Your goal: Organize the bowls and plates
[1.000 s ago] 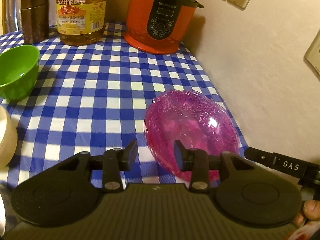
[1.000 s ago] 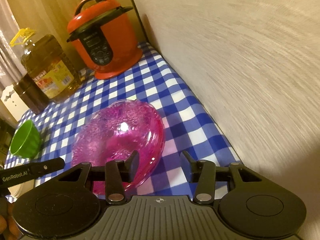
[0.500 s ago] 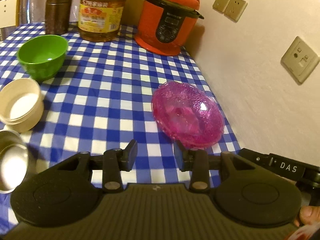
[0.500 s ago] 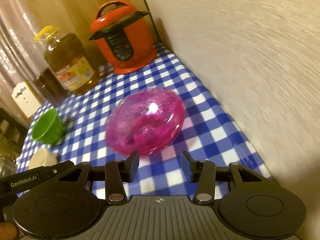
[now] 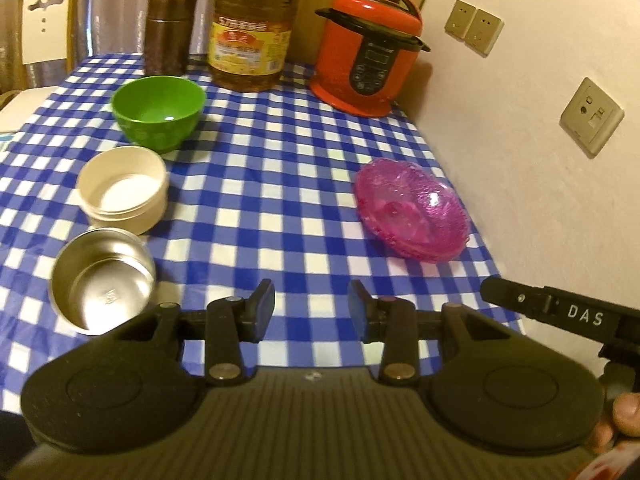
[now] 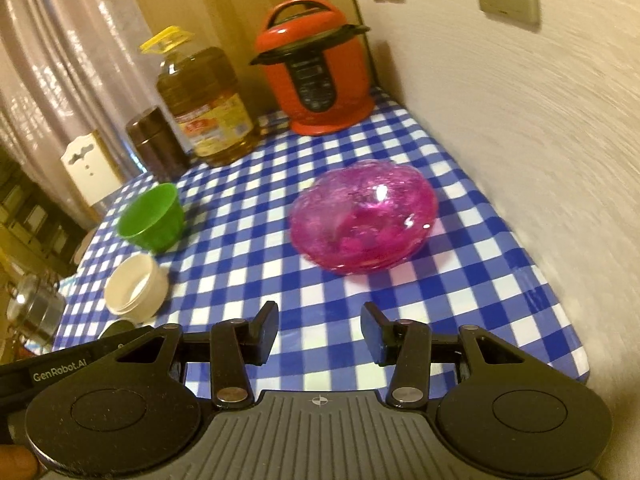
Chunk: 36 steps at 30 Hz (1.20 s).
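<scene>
Both claws hang released and empty above the near edge of the tabletop [image 5: 256,184], the steel bowl [image 5: 102,280] lying just ahead-left of the left claw [image 5: 311,312], nearer it than the right claw [image 6: 319,334], the pink plates [image 6: 362,222] stacked ahead by the wall.

Both tongs are now farther back from the pink plates [image 5: 412,216] than one second ago. Then the left tongs [image 5: 311,308] had one finger over the near rim of the plates, and the right tongs [image 6: 319,334] also reached over the rim; now both stand apart from them, with bare checked worktop [image 5: 280,184] between. With the wider view, the green bowl [image 5: 158,112], the cream bowl [image 5: 122,188] and the steel bowl [image 5: 102,280] come fully into the left view.
</scene>
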Tool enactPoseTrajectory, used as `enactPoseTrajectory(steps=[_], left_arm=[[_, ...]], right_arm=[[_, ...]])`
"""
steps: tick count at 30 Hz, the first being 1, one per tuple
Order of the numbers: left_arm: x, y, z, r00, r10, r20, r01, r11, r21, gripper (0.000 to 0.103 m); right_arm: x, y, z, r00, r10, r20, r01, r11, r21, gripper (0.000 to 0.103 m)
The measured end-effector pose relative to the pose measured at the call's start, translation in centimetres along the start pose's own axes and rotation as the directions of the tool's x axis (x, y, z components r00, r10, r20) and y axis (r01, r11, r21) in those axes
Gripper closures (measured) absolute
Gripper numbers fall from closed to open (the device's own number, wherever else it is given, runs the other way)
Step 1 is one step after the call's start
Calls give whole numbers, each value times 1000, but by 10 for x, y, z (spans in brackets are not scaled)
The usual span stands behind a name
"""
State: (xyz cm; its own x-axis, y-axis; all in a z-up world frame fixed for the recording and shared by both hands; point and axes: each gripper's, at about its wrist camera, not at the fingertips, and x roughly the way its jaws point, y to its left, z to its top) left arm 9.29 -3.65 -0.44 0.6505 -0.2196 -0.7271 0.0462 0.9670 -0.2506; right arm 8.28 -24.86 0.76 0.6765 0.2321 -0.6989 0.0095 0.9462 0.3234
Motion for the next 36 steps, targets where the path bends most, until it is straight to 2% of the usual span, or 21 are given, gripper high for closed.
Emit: enactPoseTrajectory(steps=[12, 36], left_arm=[[-27, 36, -11, 997, 71, 10, -70, 997, -27, 66], [-36, 80, -9, 992, 125, 5, -124, 988, -90, 65]], right_arm=[[5, 34, -24, 998, 39, -50, -41, 998, -52, 57], [31, 74, -25, 993, 79, -90, -88, 991, -100, 57]])
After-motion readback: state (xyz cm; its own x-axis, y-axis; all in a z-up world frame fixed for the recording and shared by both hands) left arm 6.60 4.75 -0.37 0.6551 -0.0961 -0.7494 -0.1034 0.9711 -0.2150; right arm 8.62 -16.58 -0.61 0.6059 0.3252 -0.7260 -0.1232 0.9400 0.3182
